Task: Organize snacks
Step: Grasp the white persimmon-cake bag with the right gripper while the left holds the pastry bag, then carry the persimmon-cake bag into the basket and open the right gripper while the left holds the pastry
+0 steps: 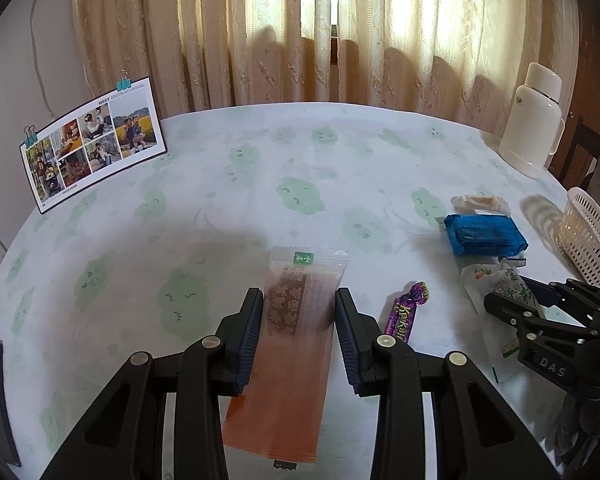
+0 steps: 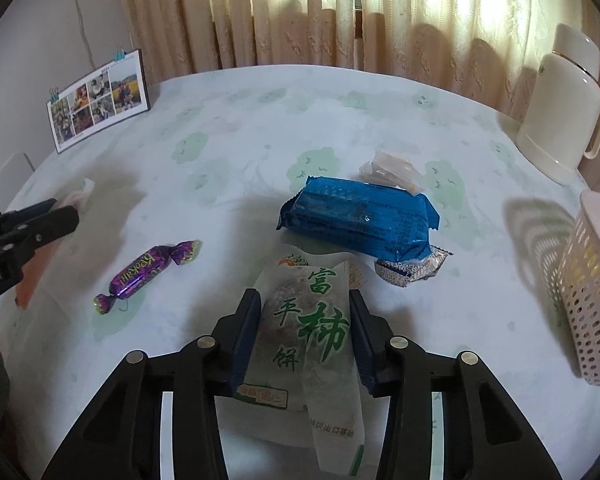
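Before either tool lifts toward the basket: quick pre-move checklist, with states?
1. Left tool closed on orange packet: ok, pads on both long edges.
2. Right tool closed on white persimmon packet: ok, pads press its sides.
3. A second white wrapper lies under that packet; gripped too: cannot tell.
4. White basket within view on the right: ok.
5. Room inside basket: cannot tell, interior hidden.
6. Blue packet and purple candy clear of both tools: ok.
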